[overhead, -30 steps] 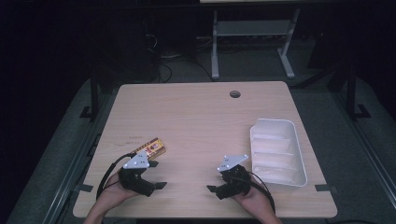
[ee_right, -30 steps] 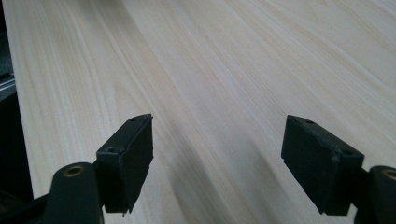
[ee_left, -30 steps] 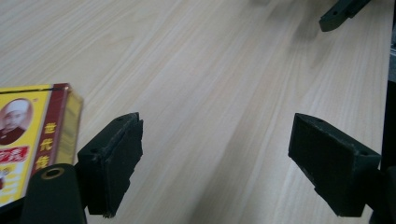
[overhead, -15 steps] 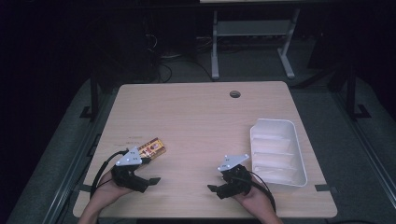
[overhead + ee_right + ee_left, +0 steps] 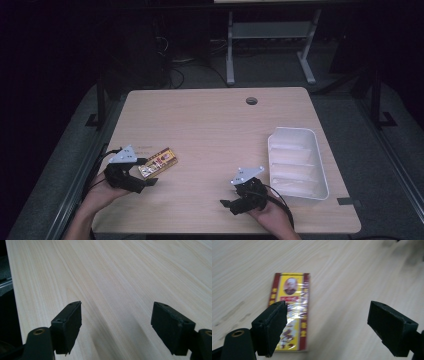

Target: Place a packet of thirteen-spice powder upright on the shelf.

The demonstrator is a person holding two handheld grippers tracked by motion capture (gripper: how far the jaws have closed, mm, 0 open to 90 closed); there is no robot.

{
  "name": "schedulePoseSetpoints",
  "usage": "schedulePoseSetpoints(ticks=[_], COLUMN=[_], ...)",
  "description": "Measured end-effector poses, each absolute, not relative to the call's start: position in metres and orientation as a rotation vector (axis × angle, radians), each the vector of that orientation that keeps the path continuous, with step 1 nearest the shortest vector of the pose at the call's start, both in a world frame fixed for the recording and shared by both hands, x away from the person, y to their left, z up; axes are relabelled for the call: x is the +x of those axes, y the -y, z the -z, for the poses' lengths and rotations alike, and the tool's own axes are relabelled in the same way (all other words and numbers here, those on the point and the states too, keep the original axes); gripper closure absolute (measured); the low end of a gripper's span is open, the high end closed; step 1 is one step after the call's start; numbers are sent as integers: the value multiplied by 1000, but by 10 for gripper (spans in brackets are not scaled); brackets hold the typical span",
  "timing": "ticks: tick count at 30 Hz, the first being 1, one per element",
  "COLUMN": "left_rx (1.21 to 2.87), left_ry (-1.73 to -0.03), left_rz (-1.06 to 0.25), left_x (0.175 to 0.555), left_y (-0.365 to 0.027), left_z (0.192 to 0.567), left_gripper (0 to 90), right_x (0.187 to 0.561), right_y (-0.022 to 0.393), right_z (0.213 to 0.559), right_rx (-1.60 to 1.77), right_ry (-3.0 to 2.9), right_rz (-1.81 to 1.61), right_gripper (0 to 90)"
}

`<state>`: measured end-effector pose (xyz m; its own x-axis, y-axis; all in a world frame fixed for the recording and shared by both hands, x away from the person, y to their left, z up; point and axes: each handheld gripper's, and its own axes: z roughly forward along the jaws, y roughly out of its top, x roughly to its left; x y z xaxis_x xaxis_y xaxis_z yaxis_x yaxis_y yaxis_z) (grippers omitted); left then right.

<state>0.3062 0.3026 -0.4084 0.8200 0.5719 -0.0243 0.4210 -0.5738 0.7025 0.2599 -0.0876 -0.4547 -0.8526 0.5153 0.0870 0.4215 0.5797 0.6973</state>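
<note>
Lying flat on the worktop, the yellow packet with red side bands sits well to the left of the white tray, near the worktop's left edge. The left gripper now sits just on the near side of the packet, farther from the tray than it was a second ago, when it stood closer in behind the packet's near end. Its jaws have just been opening, and in the left gripper view they stand spread wide with nothing pinched: the left-hand finger overlaps the packet's near half in that view, while the other finger stands over bare wood beside it.

That shift suggests the hand is lining up a grasp rather than holding anything. The packet is off-centre between the fingers, so the gripper likely needs to slide sideways before it closes.

The right gripper rests just left of the tray's near corner, as it did in the earlier pictures. Its fingers are also spread apart over bare wood, holding nothing. Judging by the layout, the ribbed tray is the probable destination, and the packet has not yet been lifted.
</note>
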Motion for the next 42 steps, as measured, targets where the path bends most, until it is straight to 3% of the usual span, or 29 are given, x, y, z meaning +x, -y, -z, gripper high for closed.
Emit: schedulePoseSetpoints(ticks=[14, 30, 42], left_rx=[2361, 2464, 2494], left_ry=[-816, -830, -833], left_rz=[-268, -277, -285], left_x=[342, 355, 357], left_y=[-307, -299, -292], left_z=[424, 442, 446], left_gripper=[153, 156, 262], right_x=[260, 260, 256], right_y=[93, 91, 89], right_z=[449, 450, 448], right_rx=[798, 781, 769], right_ry=[-2654, -2672, -2668], right_rz=[-1144, -1135, -1140], right_gripper=[241, 242, 242])
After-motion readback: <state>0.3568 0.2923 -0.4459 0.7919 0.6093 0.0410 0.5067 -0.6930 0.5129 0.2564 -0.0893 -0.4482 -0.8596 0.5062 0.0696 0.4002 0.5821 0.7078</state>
